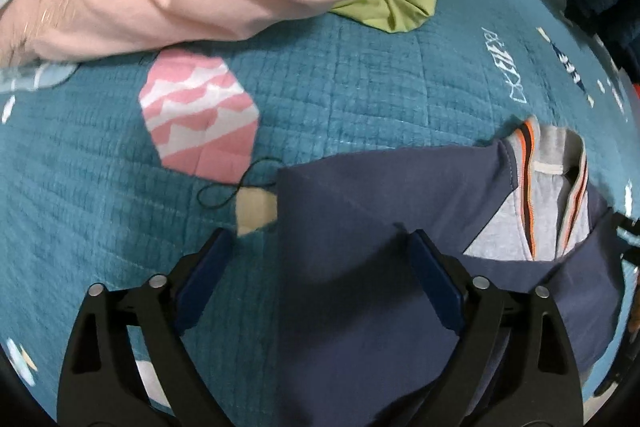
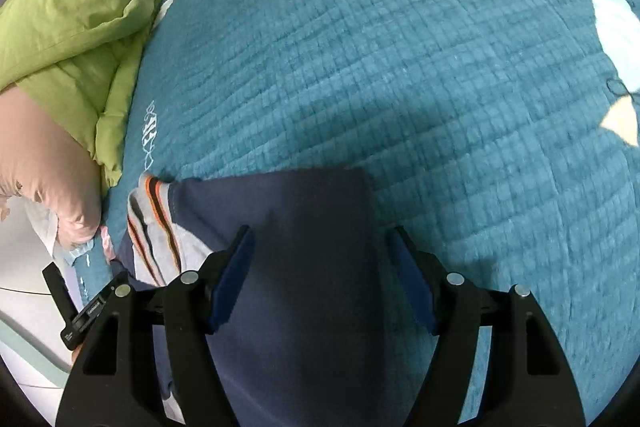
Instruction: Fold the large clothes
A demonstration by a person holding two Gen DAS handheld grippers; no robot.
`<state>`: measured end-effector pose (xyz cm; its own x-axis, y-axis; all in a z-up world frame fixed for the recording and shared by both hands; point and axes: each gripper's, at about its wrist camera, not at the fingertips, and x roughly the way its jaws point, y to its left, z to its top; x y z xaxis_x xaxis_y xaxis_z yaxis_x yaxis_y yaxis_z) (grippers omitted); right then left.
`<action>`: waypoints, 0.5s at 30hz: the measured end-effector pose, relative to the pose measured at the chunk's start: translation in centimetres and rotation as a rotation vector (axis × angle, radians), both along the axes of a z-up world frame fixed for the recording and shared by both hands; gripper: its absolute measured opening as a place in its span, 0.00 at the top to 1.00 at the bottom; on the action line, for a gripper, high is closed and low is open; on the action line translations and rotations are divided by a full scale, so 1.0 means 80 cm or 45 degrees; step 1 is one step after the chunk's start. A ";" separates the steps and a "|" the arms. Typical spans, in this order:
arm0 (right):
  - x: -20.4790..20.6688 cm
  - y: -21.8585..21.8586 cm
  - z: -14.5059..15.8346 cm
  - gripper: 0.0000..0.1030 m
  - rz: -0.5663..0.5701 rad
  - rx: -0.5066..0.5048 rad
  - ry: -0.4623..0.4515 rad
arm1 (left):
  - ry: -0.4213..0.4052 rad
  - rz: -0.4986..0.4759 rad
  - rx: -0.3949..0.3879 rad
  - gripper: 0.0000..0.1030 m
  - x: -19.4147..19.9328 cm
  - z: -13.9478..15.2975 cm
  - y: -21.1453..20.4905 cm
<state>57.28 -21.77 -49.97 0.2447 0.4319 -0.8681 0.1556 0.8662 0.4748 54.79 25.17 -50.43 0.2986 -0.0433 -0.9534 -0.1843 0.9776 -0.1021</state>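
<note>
**Folding under way, both grippers off the cloth**

Hovering over the teal quilt [image 2: 440, 67], we see the navy garment [image 1: 360, 267] lying partly folded, its sleeves turned in over the grey panel with orange stripes [image 1: 536, 195]. We judge a further fold or two remains. Our left gripper [image 1: 320, 279] stands wide, gripping nothing, one finger over quilt, one over navy. Our right gripper [image 2: 320, 275] gapes too, empty above the cloth. Only the left view shows the pink patch [image 1: 196, 115]; only the right shows open quilt beyond the garment.

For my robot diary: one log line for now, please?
jacket: folded on quilt | left gripper: open | right gripper: open
</note>
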 end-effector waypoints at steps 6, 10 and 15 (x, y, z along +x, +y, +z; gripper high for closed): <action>0.004 0.010 0.001 0.84 0.068 0.019 -0.017 | 0.029 -0.058 -0.032 0.50 0.003 0.007 -0.014; 0.002 0.016 0.003 0.91 0.083 -0.022 -0.054 | 0.009 -0.095 0.013 0.87 0.005 0.013 -0.022; -0.011 0.017 0.030 0.92 0.083 -0.020 -0.160 | -0.061 -0.073 -0.070 0.92 -0.005 0.032 -0.013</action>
